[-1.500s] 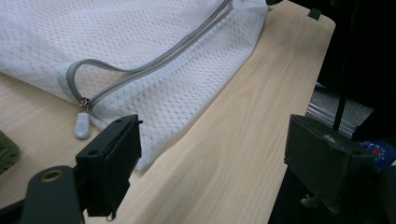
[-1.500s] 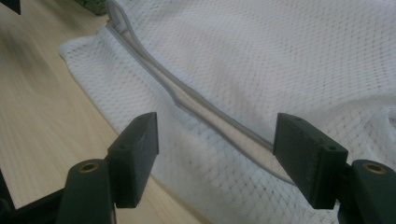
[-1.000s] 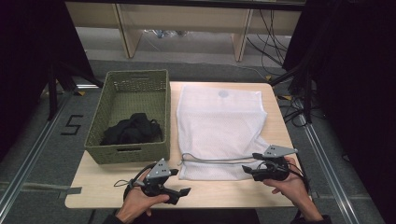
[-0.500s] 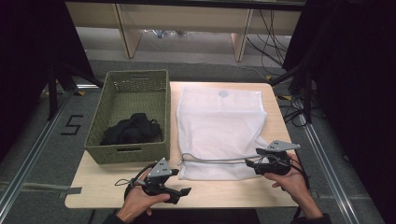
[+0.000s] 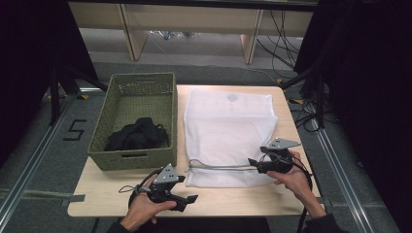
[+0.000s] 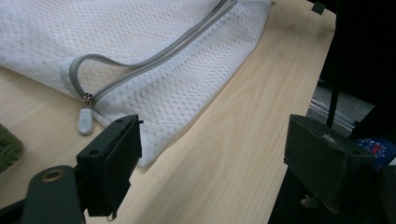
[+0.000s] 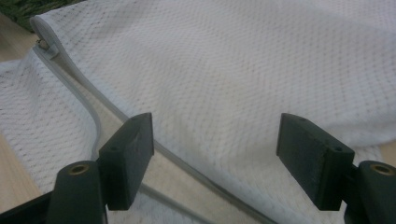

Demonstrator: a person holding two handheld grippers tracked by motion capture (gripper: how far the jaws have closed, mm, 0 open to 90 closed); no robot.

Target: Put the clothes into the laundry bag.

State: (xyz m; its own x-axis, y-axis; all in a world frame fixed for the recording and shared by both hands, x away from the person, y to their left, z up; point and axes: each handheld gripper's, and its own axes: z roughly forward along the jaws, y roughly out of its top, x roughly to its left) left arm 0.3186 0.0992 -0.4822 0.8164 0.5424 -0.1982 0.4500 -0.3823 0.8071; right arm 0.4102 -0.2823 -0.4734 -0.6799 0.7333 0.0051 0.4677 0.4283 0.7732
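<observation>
Left claw (image 5: pixel 187 198) at 7 o'clock, near worktop (image 5: pixel 228 199) edge: wide, holding nothing. Right claw (image 5: pixel 252 162) at 4 o'clock, jaws just opened wide, over the mesh bag (image 5: pixel 228 131) zipper (image 5: pixel 218 166). Basket (image 5: pixel 136 155) of dark clothes (image 5: pixel 138 135) at 10. Risk: pinching both mesh layers, keeping the mouth shut.

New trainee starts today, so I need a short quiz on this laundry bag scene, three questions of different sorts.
1. True or false: the white mesh bag lies inside the green basket.
2. What lies in the basket? A) dark clothing B) a towel C) shoes
3. Fill in: the right hand-held gripper is at the bag's grey ____, jaws open.

Key: 1 false, it lies on the table; 2 A, dark clothing; 3 zipper.
</observation>
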